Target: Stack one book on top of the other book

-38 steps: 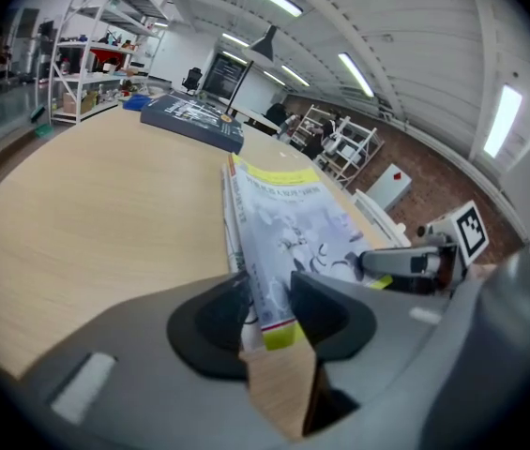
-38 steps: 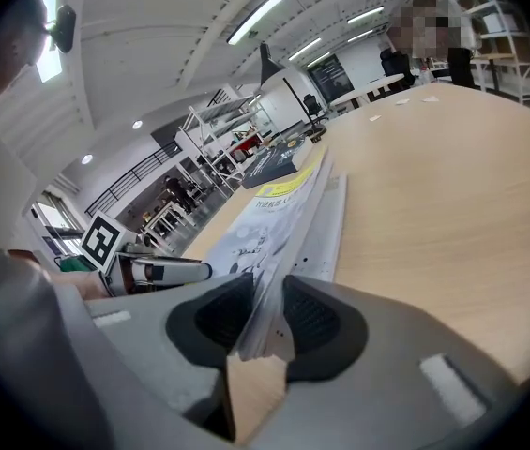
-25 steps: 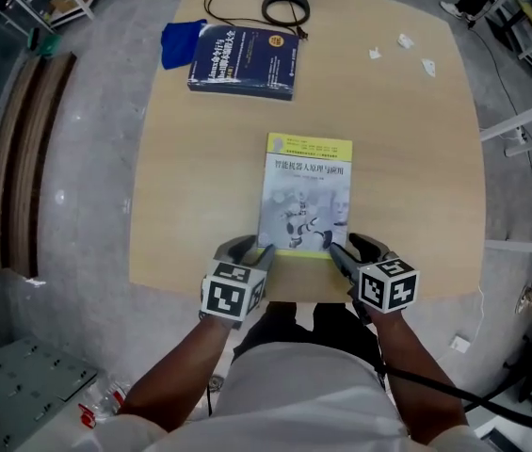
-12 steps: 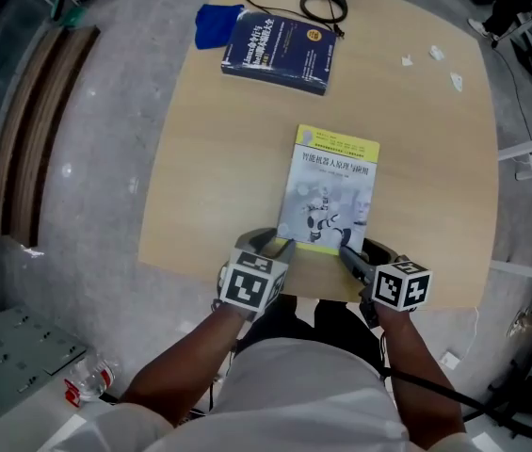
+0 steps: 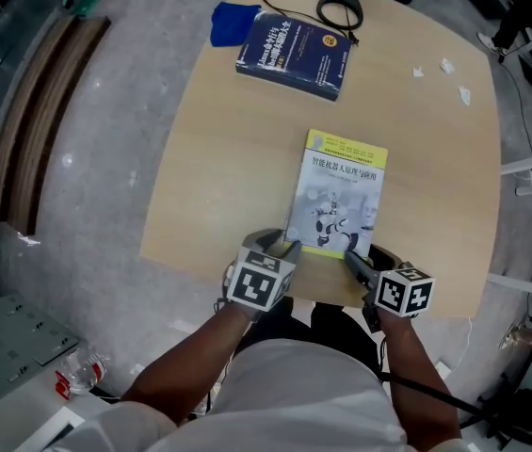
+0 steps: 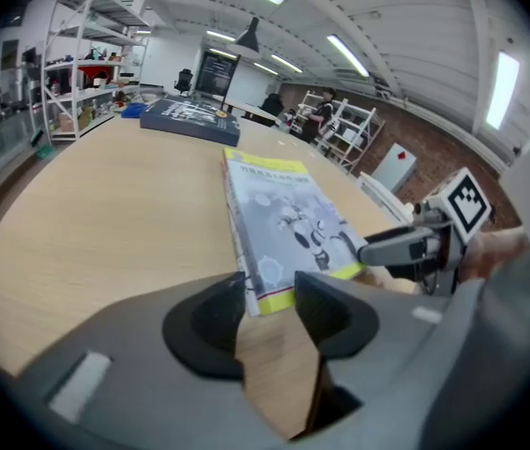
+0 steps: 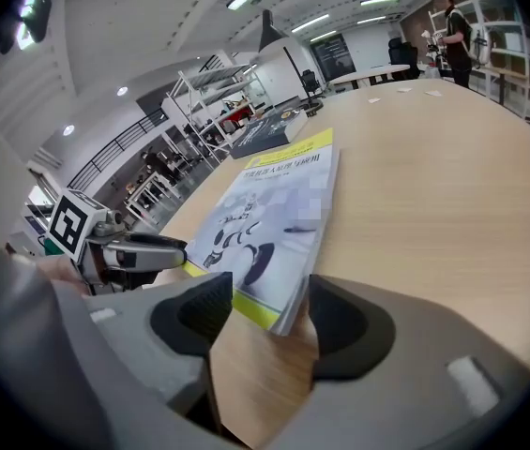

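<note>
Two grippers, one book, and I'm trying to read the setup. What are the jaws doing right now?

Reply: Both pairs are standing apart, neither one squeezing anything. The left gripper (image 6: 269,298) is straddling the near left corner of the pale book (image 5: 341,196), on the spine side. The right gripper (image 7: 269,298) is straddling the near right corner. Its jaws have just been opening, with that corner sitting in the gap. The book is lying flat at the near edge of the table (image 5: 218,158), right in front of the person.

OP: So which hand is sitting closer, and which way is the thing pointing?

Reply: Neither really, they're sitting level, one per corner. The pale book's long axis is running near to far, straight out from the jaws, with the far end leaning a bit right. The title end is facing far and the spine is lying on the left. The dark blue book (image 5: 292,53) is waiting at the far side, a little left of the pale one and well apart from it, beside a blue cloth (image 5: 231,22). Its long axis is running left to right, so the two are lying crosswise. I'm guessing the move is going to be closing on both corners, lifting, then carrying far and slightly left, maybe turning the book if the edges are meant to line up.
</note>
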### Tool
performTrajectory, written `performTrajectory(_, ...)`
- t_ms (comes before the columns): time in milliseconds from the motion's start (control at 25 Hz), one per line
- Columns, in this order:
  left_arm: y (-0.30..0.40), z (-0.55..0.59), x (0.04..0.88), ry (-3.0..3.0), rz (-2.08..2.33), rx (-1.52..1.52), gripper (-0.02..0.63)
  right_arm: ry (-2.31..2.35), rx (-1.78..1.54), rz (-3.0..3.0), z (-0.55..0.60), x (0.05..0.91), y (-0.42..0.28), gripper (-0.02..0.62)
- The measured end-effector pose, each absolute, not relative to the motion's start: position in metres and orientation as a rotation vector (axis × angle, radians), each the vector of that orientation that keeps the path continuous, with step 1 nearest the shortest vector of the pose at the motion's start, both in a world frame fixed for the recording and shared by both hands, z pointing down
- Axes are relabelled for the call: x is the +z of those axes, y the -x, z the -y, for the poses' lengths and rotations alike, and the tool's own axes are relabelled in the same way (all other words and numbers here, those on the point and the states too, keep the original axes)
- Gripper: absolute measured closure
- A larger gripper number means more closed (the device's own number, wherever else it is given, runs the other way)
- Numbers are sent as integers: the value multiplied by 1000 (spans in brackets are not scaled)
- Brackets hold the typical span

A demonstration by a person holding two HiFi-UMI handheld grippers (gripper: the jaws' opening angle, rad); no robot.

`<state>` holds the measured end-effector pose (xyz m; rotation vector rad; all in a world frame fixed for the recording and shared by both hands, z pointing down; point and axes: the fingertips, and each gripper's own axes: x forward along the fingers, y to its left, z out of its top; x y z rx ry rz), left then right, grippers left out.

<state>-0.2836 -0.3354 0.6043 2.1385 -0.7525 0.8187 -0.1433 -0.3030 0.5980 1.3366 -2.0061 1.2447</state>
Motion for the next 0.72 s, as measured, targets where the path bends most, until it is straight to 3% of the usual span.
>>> performTrajectory(320,281,338,607,-2052,696,752,428,-1362,1305,1967,307,605,140,336)
performTrajectory(480,278,334,608,-2078,681,781,397,-1350,1301,1963,305,605,150,334)
performTrajectory(560,278,334,609,-2081,682,785,397,-1339,1261,1939,302,606,155,296)
performTrajectory(720,277,333,609,-2093,674,810,399,-1320,1204,1889,301,605,159,279)
